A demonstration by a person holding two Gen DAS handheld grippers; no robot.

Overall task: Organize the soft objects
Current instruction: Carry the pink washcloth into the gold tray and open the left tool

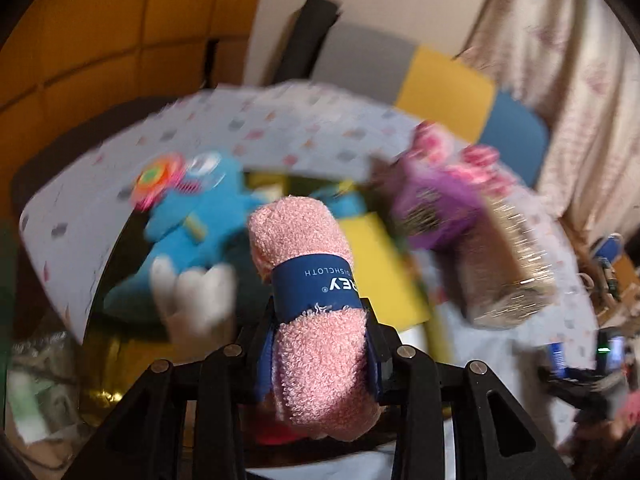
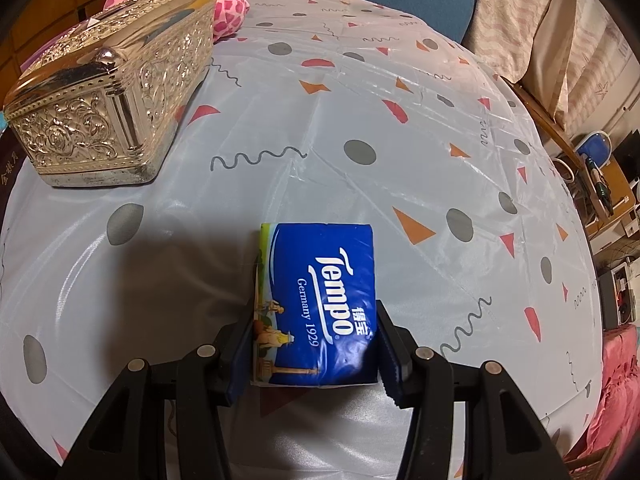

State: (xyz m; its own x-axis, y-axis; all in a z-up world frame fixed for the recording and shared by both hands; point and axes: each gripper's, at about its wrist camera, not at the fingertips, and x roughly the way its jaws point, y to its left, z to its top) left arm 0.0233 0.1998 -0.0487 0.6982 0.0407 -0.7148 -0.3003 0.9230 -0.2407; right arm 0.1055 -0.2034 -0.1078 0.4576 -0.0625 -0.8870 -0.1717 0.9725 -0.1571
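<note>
Left gripper (image 1: 320, 344) clamped on a rolled pink dishcloth (image 1: 316, 300), pads pressing its lower half just below the navy paper band (image 1: 316, 284), roll standing up out of the jaws and above the things behind. Beyond it, badly blurred: a blue plush toy (image 1: 192, 220) with an orange-and-green eye and white feet, lying in what looks like a dark container with yellow patches beside it; to the right a purple and pink plush (image 1: 440, 192) against an ornate silver box (image 1: 508, 264), on the patterned tablecloth (image 1: 280, 128). Farther back a chair (image 1: 448, 88) in grey, yellow and blue panels, and a pale curtain at right. Right gripper (image 2: 316, 344) closed on a blue Tempo tissue pack (image 2: 320, 300), one pad on each long side, pack lying flat on or just above the pale tablecloth (image 2: 360, 120) with its grey dots, orange and red shapes and squiggles; contact with the cloth not clear. Well apart at upper left, the embossed silver box (image 2: 112, 96) resting on the cloth, with a pink spotted plush (image 2: 224, 0) touching its far end.
</note>
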